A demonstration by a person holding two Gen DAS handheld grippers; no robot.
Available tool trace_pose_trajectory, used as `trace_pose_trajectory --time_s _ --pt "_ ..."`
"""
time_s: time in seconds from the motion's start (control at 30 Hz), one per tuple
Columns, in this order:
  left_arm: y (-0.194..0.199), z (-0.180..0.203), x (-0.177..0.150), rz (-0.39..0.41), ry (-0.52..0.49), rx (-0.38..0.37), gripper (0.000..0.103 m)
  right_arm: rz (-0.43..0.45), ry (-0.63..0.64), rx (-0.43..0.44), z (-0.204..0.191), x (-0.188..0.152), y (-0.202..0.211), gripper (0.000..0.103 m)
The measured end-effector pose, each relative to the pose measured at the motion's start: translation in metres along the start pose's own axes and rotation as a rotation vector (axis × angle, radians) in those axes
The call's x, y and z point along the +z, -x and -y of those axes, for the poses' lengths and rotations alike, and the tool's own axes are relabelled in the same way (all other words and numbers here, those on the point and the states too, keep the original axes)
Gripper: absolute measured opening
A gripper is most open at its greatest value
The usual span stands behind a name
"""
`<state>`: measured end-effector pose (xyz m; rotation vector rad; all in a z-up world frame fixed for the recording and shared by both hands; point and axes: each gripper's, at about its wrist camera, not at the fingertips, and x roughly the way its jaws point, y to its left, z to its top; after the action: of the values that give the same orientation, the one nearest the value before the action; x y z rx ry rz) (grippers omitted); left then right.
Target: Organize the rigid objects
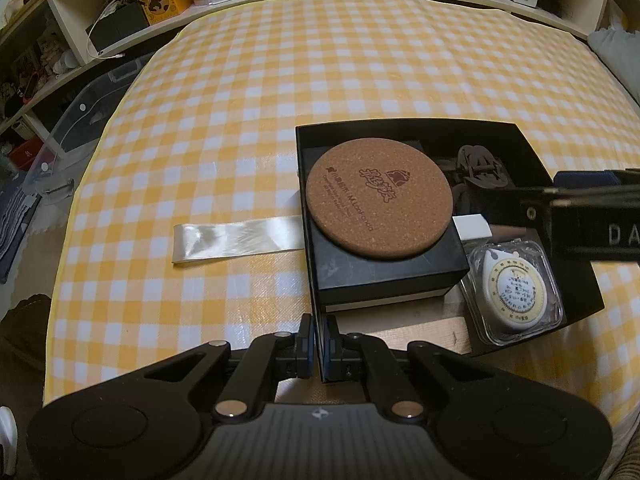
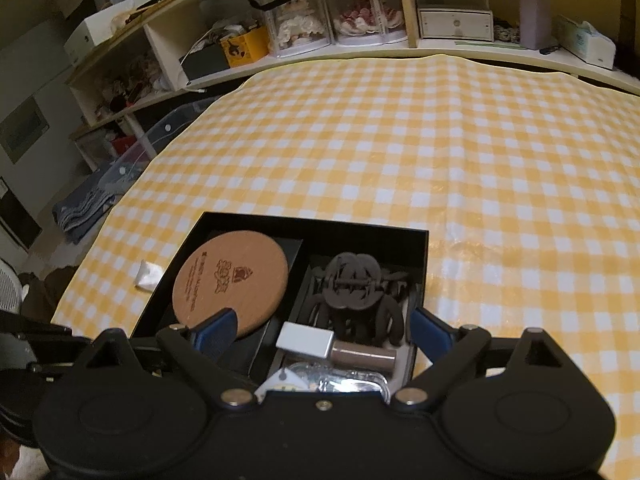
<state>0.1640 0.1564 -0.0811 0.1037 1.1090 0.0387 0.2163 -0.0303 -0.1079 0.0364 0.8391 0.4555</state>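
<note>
A black open box [image 1: 424, 128] [image 2: 316, 222] lies on the checked tablecloth. In it a round cork coaster [image 1: 379, 198] [image 2: 230, 282] rests on a smaller black box [image 1: 384, 270]. Beside these are dark hair claws [image 1: 482, 170] [image 2: 352, 286], a white-capped brown bottle [image 2: 340, 346] [image 1: 474, 228] and a tape measure in a clear case [image 1: 516, 292] [image 2: 344, 382]. My left gripper [image 1: 318, 346] is shut on the box's near left wall. My right gripper [image 2: 320, 330] is open above the box's near end; it shows at the right in the left wrist view [image 1: 592, 216].
A white ribbon [image 1: 236, 240] [image 2: 146, 276] lies on the cloth left of the box. A pale wooden block [image 1: 424, 336] sits by the box's near edge. Shelves [image 2: 360, 20] with boxes and dolls stand behind the table. A clear plastic bin [image 1: 76, 128] is left of the table.
</note>
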Motion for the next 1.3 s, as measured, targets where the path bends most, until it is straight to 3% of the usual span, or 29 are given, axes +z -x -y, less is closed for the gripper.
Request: trace_pose_trajectory --time_s 0.3,0.6,0.77,0.87,1.03,1.13,1.3 --pt "0.000 0.000 0.000 -0.001 0.001 0.000 0.004 -0.015 0.021 0.005 -0.003 -0.002 0.012 0.094" --pt "0.001 -0.001 -0.002 0.004 0.014 -0.001 0.004 0.056 0.066 0.012 -0.009 -0.002 0.054 0.096" --pt "0.023 -0.004 -0.003 0.060 0.056 -0.001 0.009 0.104 0.075 0.000 -0.007 -0.003 0.073 0.097" --pt "0.044 -0.002 -0.005 0.118 0.086 -0.005 0.024 0.128 0.074 -0.009 -0.001 -0.006 0.084 0.097" --pt "0.091 0.013 -0.013 0.264 0.118 -0.008 0.064 0.163 0.082 -0.026 0.010 -0.010 0.102 0.097" --pt "0.113 0.026 -0.018 0.322 0.122 0.000 0.077 0.183 0.081 -0.027 0.016 -0.013 0.115 0.097" --pt "0.135 0.043 -0.034 0.376 0.138 0.025 0.086 0.212 0.112 -0.046 0.025 -0.025 0.137 0.098"
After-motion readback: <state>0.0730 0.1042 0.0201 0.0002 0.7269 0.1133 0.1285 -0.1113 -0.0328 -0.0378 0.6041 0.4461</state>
